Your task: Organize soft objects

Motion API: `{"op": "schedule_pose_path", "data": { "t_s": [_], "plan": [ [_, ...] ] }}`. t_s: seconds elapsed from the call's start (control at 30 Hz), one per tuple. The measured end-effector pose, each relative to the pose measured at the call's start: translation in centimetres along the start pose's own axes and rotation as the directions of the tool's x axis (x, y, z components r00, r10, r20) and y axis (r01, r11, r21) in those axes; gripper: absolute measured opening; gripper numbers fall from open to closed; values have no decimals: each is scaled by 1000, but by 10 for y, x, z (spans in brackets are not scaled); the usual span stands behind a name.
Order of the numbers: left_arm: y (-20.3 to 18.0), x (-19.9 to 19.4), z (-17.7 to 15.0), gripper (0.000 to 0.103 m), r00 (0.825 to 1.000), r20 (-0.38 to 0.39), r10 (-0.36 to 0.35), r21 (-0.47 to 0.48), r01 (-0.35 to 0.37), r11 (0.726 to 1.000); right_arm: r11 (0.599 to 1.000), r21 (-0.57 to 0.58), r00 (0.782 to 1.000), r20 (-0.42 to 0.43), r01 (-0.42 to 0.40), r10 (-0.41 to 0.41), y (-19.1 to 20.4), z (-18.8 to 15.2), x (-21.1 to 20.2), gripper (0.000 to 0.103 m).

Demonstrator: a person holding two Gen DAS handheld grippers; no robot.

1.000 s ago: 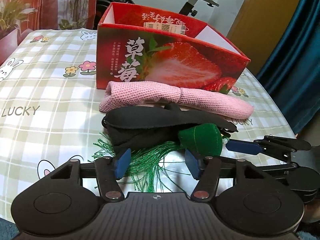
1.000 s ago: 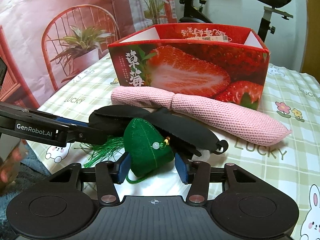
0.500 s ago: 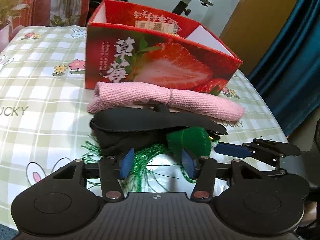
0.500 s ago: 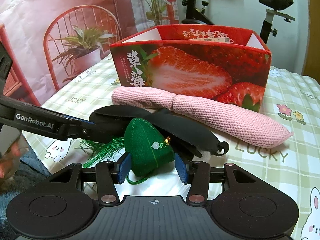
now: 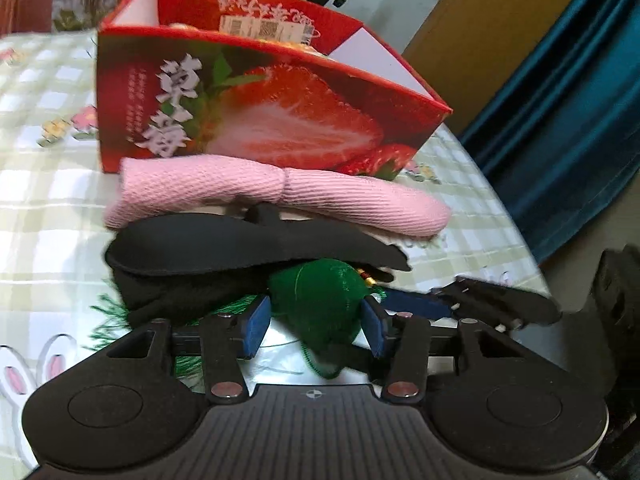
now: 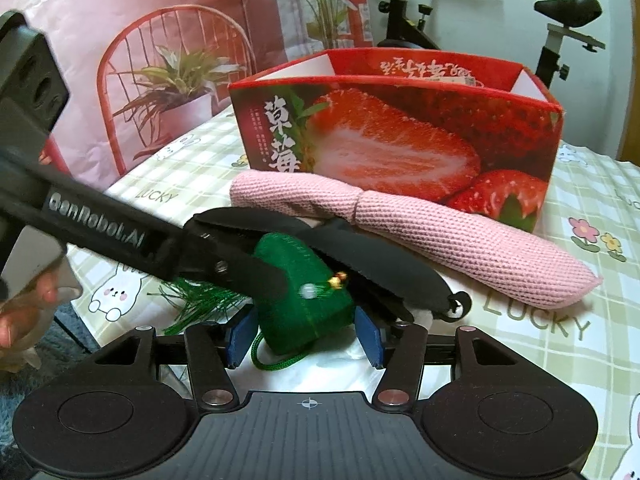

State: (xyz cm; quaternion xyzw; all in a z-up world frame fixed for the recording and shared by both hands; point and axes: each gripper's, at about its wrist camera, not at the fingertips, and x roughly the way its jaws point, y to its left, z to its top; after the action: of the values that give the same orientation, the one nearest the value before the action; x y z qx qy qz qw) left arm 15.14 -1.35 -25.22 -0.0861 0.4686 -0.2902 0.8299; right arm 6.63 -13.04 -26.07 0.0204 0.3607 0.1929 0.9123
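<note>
Much of the pile sits hidden or smeared.

We see the left wrist view blurred throughout, so the print on the strawberry box is unreadable. The black eye mask covers the top of the green pouch and most of its tassel. In the right wrist view the left gripper crosses the pouch's near side, and we cannot tell whether its pads press it. Something pale under the mask beside the pink towel is too covered to name. A hand is cut off by the left edge.

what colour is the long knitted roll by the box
Pink roll, clearest in the right wrist view.
</note>
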Motion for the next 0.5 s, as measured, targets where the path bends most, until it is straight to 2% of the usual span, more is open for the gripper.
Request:
{"op": "schedule_pose_path", "data": {
  "t_s": [0.13, 0.27, 0.5],
  "plan": [
    [0, 10, 5, 51, 1000, -4, -17, -13, 17, 1000, 1000, -11, 1000, -10, -4, 4, 1, -1, 7, 53],
    [0, 10, 5, 48, 1000, -4, -31, -3, 31, 1000, 1000, 9, 1000, -4, -1, 1, -3, 2, 7, 50],
    [-10, -22, 17, 48, 995, 78, -68, 19, 67, 998, 1000, 0, 995, 98, -11, 11, -1, 16, -20, 46]
  ]
}}
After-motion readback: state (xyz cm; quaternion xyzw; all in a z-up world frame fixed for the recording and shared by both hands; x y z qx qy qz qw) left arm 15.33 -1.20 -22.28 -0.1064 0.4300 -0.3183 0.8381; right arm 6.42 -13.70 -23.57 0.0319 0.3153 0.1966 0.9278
